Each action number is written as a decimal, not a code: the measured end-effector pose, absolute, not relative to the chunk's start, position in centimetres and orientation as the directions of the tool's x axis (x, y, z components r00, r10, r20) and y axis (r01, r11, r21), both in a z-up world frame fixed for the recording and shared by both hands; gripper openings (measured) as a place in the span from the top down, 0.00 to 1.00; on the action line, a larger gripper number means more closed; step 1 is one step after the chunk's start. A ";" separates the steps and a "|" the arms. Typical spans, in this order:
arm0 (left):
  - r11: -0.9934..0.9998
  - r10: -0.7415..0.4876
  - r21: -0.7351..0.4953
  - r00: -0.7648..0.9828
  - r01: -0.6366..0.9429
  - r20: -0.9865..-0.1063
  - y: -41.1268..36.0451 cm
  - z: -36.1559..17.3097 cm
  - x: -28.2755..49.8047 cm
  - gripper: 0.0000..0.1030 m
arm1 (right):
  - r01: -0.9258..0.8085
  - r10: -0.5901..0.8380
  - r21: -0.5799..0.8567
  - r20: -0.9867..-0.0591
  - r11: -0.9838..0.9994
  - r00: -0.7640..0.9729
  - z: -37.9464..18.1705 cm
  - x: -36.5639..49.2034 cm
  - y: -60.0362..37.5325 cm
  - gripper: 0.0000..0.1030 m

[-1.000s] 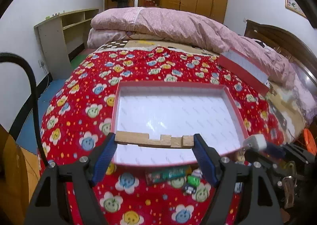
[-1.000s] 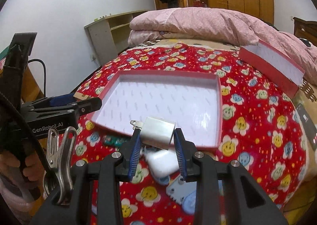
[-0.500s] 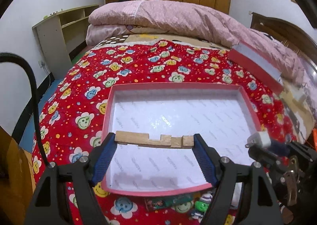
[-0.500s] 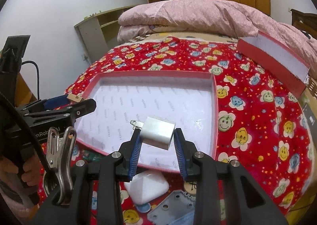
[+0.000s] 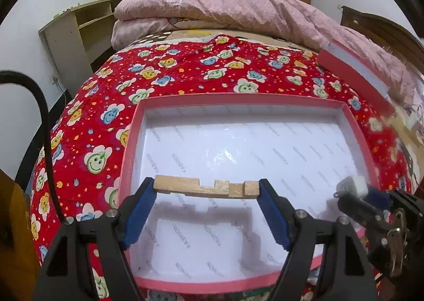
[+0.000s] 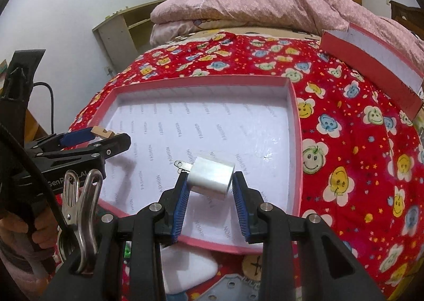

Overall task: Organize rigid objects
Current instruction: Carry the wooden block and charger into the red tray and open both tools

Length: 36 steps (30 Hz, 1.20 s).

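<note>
1. Both loads up over the pink-rimmed box (image 5: pixel 132 142), nothing set down yet; white printed liner bare from 12 to 6 o'clock.
2. Left gripper (image 5: pixel 206 195) clamped wide on a notched wooden block (image 5: pixel 204 187), pads on its two ends, held level above the box floor at 6 o'clock in the left wrist view.
3. Right gripper (image 6: pixel 210 188) closed on a white plug adapter (image 6: pixel 212 177), pads on its flat sides, metal prongs poking toward 10 o'clock, hanging over the box's near half.
4. Progress, at a guess: early. Two pieces carried, none placed; release into the box comes next.
5. Left outside at 6 o'clock in the right wrist view: a rounded white case (image 6: pixel 188 266), a grey plate with holes (image 6: pixel 225 290), something green barely showing.
6. Box lid (image 6: pixel 371 62) propped at 2 o'clock against the pink quilt (image 6: pixel 265 4).
7. Textures: block pale, raw-grained, square-cut notches; adapter smooth, glossy, rounded edges; box stiff card with shiny liner; red smiley-flower blanket (image 5: pixel 185 75) soft, so the box may tip under pressure.
</note>
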<state>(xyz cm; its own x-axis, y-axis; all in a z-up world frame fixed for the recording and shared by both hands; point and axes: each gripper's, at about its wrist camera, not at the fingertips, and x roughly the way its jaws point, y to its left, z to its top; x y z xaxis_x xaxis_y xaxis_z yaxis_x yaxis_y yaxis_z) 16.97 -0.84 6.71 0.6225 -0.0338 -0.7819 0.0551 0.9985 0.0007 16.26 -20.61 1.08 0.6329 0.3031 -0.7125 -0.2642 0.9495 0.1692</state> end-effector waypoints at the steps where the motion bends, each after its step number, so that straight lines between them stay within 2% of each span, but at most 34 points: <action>1: 0.999 -0.036 -0.004 0.621 0.053 -0.783 -0.8 6.6 17.1 0.22 | -0.258 0.300 0.171 -0.715 0.951 0.632 1.0 16.5 -20.7 0.67; 13: 0.999 -0.043 -0.014 0.614 0.051 -0.788 -0.9 5.3 18.1 0.22 | -0.245 0.282 0.158 -0.716 0.957 0.639 0.3 17.5 -20.9 0.67; 24: 0.996 -0.033 0.024 0.612 0.085 -0.790 -1.8 4.9 17.9 0.20 | -0.237 0.280 0.163 -0.719 0.958 0.636 0.0 17.9 -20.7 0.67; 27: 0.995 -0.021 0.042 0.608 0.090 -0.794 -2.1 5.0 17.9 0.19 | -0.233 0.286 0.175 -0.718 0.957 0.634 0.0 18.0 -21.0 0.63; 31: 0.995 -0.026 0.039 0.609 0.095 -0.793 -2.1 5.6 17.6 0.19 | -0.226 0.279 0.170 -0.706 0.959 0.651 0.6 17.6 -21.3 0.49; 36: 0.994 -0.026 0.043 0.622 0.096 -0.783 -2.2 6.6 16.9 0.18 | -0.224 0.278 0.171 -0.697 0.960 0.661 1.2 16.9 -21.4 0.46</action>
<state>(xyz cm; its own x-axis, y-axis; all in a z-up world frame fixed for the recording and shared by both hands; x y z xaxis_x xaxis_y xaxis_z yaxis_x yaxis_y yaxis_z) 16.86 -2.15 6.64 0.6217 -0.0261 -0.7828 0.0958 0.9945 0.0429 16.93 -21.44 1.21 0.6610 0.2784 -0.6968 -0.2235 0.9595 0.1713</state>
